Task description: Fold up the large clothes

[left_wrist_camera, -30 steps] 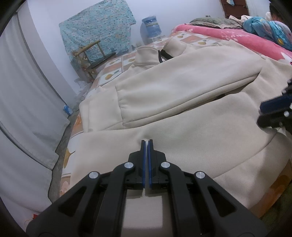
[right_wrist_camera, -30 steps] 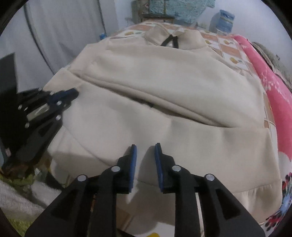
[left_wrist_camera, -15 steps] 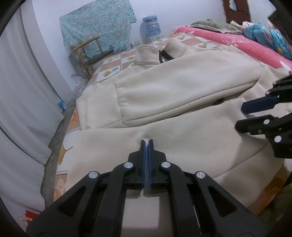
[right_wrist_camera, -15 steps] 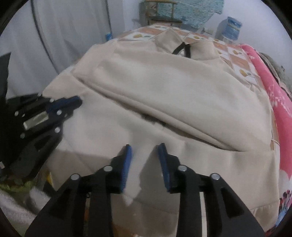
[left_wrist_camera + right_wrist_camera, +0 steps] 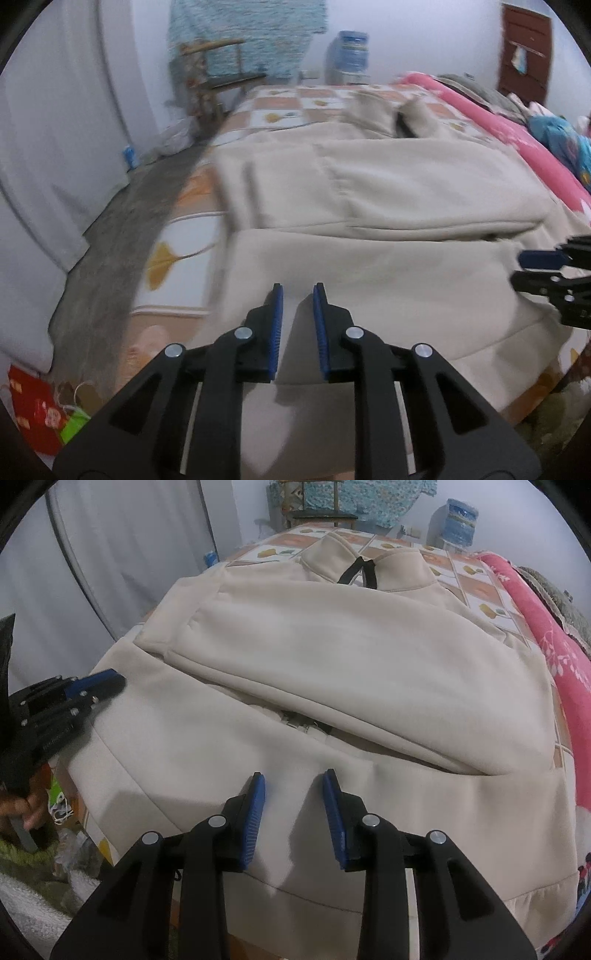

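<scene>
The jacket (image 5: 332,672) is lying flat on the bed (image 5: 280,107), sleeves folded across. Both grippers are hovering over its hem, probably preparing to pinch it: the left gripper (image 5: 298,295) has just been opening, the right gripper (image 5: 293,781) is standing open, both empty. The left view is blurring; the zipper is mostly hiding under the sleeve.

The cream fleece zip-up jacket (image 5: 332,657) lies spread on the bed with the tile-patterned sheet (image 5: 280,107), collar at the far end and one sleeve folded across its body. Relative to the jacket, the pink floral blanket (image 5: 554,642) lies along its right, the grey curtain (image 5: 129,546) hangs to its left, and the wooden chair (image 5: 210,66) and blue water jug (image 5: 349,55) stand beyond its collar.
</scene>
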Tool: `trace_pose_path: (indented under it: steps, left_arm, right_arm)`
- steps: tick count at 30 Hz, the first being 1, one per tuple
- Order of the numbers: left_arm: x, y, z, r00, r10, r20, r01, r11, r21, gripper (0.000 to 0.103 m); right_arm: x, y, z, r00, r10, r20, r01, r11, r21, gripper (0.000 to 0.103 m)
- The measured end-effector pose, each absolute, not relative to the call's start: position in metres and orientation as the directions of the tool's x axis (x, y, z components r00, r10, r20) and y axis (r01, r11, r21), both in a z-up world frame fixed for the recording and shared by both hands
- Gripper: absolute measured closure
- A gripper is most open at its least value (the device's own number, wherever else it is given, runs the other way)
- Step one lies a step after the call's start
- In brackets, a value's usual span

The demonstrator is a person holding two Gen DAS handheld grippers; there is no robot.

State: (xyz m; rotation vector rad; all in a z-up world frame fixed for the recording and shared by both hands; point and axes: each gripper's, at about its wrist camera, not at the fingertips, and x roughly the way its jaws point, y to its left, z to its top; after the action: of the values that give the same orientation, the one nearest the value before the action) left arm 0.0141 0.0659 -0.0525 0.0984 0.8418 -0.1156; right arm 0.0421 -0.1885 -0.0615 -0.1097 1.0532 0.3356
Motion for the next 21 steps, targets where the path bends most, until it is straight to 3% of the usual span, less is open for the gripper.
trace_pose_path:
  steps: [6, 9, 13, 17, 21]
  left_arm:
    - [0.014, 0.097, -0.04, 0.685, 0.056, -0.726, -0.003, 0.997, 0.075, 0.087]
    - [0.009, 0.117, -0.033, 0.685, 0.046, -0.727, -0.043, 0.999, 0.023, 0.087]
    - [0.002, 0.113, -0.017, 0.702, -0.058, -0.71, 0.019, 0.998, -0.062, 0.087]
    - [0.014, 0.087, -0.021, 0.667, -0.14, -0.732, 0.095, 0.99, -0.103, 0.079]
    - [0.033, 0.062, -0.048, 0.597, -0.056, -0.8, 0.086, 0.996, -0.006, 0.079]
  right_arm:
    - [0.043, -0.191, -0.062, 0.453, 0.23, -0.861, -0.317, 0.944, 0.086, 0.072]
    - [0.043, -0.191, -0.062, 0.451, 0.23, -0.862, -0.319, 0.944, 0.084, 0.072]
    - [0.043, -0.191, -0.062, 0.454, 0.236, -0.859, -0.314, 0.945, 0.093, 0.071]
    - [0.043, -0.193, -0.062, 0.451, 0.251, -0.857, -0.314, 0.943, 0.112, 0.069]
    - [0.041, -0.216, -0.049, 0.458, 0.258, -0.851, -0.267, 0.953, 0.145, 0.069]
